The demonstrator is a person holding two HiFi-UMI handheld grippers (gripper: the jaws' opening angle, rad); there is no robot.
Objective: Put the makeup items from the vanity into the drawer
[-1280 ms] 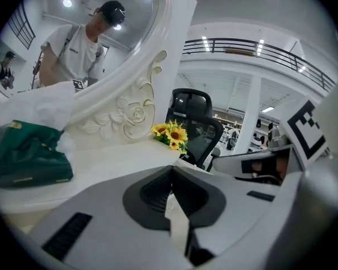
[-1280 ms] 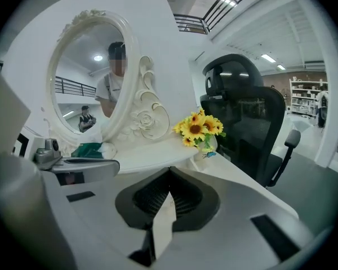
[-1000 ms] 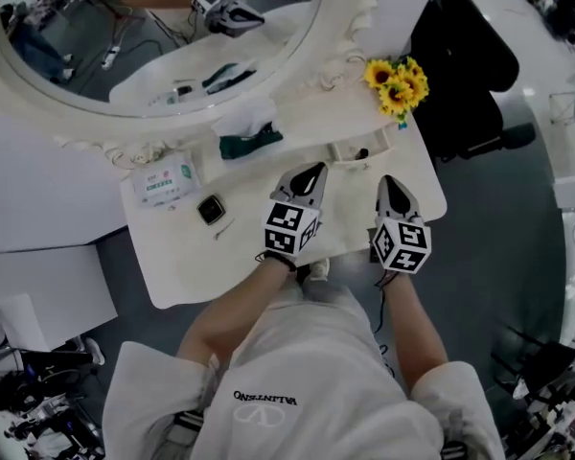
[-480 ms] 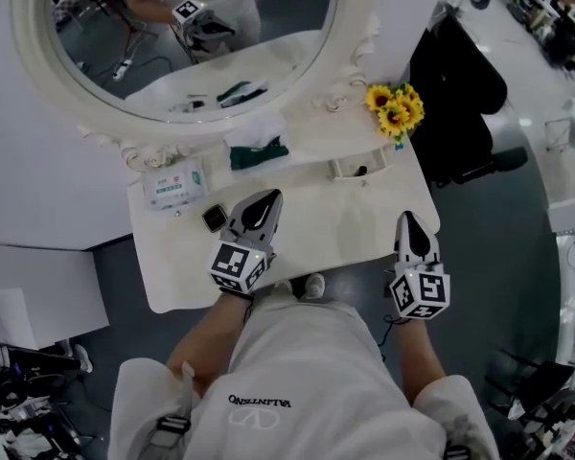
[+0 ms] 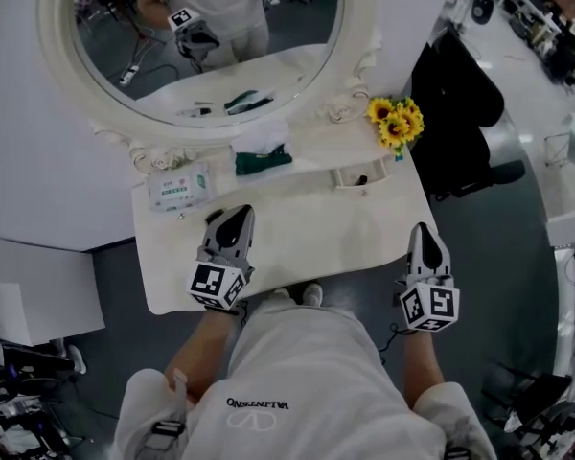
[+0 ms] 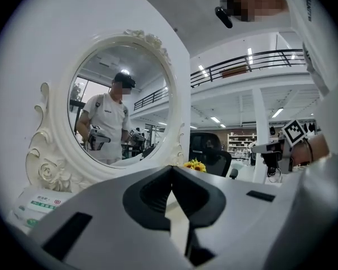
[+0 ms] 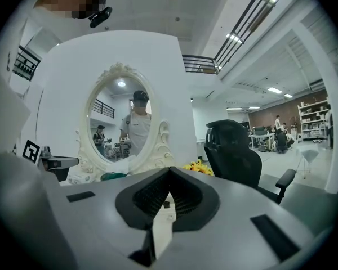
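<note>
Left gripper — jaws pressed together, nothing between them — hangs over the front left of the vanity. Right gripper, likewise closed and empty, is at the front right corner. Behind them lie a pack of wipes, a green cloth and a small tray holding a dark item — sunflowers stand beside the mirror.

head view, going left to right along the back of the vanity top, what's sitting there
wipes pack → green cloth → small tray → sunflowers
</note>
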